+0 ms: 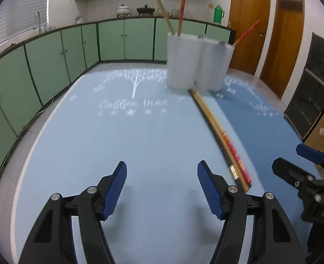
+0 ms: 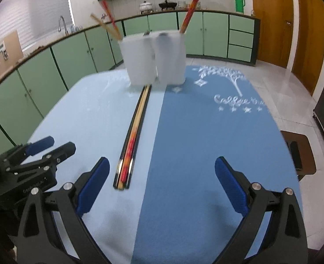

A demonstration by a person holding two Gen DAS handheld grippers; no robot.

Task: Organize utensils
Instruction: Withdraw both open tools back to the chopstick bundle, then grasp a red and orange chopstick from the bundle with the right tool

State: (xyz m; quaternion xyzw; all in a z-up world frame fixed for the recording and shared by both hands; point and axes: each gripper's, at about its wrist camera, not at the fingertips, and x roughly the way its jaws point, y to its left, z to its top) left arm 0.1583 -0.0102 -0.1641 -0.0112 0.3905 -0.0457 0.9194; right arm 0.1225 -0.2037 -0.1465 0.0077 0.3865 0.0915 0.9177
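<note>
Two white translucent holders (image 1: 179,59) (image 2: 140,61) stand side by side at the far end of the table, blurred. Chopsticks (image 1: 181,11) (image 2: 191,11) lean out of both. A bundle of several chopsticks (image 1: 219,132) (image 2: 133,136), black, tan and red-patterned, lies flat on the mats and runs from the holders toward me. My left gripper (image 1: 162,189) hangs open over the light blue mat, left of the bundle's near end, with nothing between its fingers. My right gripper (image 2: 162,184) is wide open, just right of the bundle's near end, also empty. Each gripper shows in the other's view (image 1: 294,160) (image 2: 56,146).
A light blue mat (image 1: 96,143) and a darker blue mat (image 2: 206,143) cover the table. Green cabinets (image 1: 52,61) with a counter, a sink tap and pots line the far walls. A green thermos (image 1: 218,14) and wooden doors (image 1: 250,33) are at the right. A brown stool (image 2: 298,154) stands beside the table.
</note>
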